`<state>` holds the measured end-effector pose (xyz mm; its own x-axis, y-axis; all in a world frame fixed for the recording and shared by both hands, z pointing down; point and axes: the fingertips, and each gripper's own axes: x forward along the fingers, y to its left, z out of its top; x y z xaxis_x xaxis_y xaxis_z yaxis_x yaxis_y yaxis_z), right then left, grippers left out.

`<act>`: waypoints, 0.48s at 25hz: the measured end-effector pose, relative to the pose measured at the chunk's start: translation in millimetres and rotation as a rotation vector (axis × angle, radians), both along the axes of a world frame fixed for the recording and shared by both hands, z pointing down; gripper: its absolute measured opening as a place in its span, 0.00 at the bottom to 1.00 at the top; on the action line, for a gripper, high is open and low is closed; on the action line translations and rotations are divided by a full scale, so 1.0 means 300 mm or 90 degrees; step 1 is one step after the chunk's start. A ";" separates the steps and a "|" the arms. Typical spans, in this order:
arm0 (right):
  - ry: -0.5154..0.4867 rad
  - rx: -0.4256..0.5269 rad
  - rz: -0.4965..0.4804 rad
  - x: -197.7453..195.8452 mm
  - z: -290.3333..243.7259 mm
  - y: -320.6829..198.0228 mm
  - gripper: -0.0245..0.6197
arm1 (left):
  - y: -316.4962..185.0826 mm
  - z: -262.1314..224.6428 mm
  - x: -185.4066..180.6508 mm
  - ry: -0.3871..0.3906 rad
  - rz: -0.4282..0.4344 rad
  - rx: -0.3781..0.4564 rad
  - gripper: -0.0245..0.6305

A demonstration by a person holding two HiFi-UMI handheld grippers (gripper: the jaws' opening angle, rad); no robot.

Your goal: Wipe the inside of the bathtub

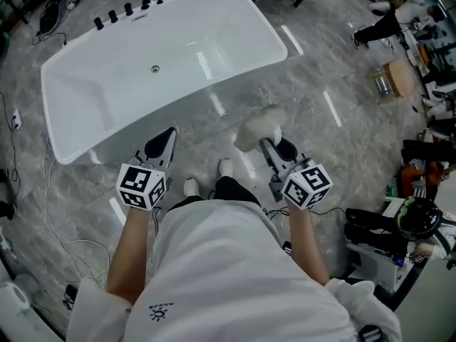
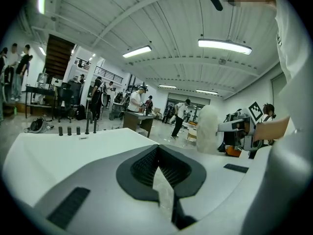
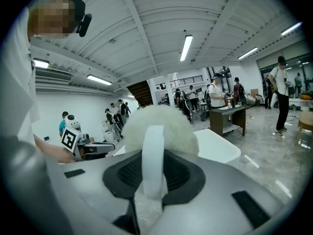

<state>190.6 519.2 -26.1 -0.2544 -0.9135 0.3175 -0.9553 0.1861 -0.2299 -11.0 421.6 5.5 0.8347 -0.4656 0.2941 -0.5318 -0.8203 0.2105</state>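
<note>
White fluffy wiping pad (image 1: 256,127): pinched by its strap in right gripper (image 1: 266,145), apparently carried ready for wiping, just short of bathtub (image 1: 164,63), not yet inside. Left gripper (image 1: 168,135): pressed together, empty.

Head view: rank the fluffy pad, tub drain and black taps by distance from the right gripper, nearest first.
From the right gripper:
1. fluffy white pad: held in its jaws, right at the gripper.
2. drain: on the floor of the bathtub, up and to the left.
3. black taps: on the tub's far rim, farthest.
</note>
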 end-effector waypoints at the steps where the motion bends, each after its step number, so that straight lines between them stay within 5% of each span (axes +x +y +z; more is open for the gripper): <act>1: -0.001 0.003 0.000 0.002 -0.007 -0.008 0.19 | -0.005 -0.003 0.010 0.002 0.004 0.002 0.05; 12: 0.017 0.000 -0.002 0.114 0.037 -0.112 0.19 | -0.060 0.036 0.172 0.002 0.025 -0.011 0.05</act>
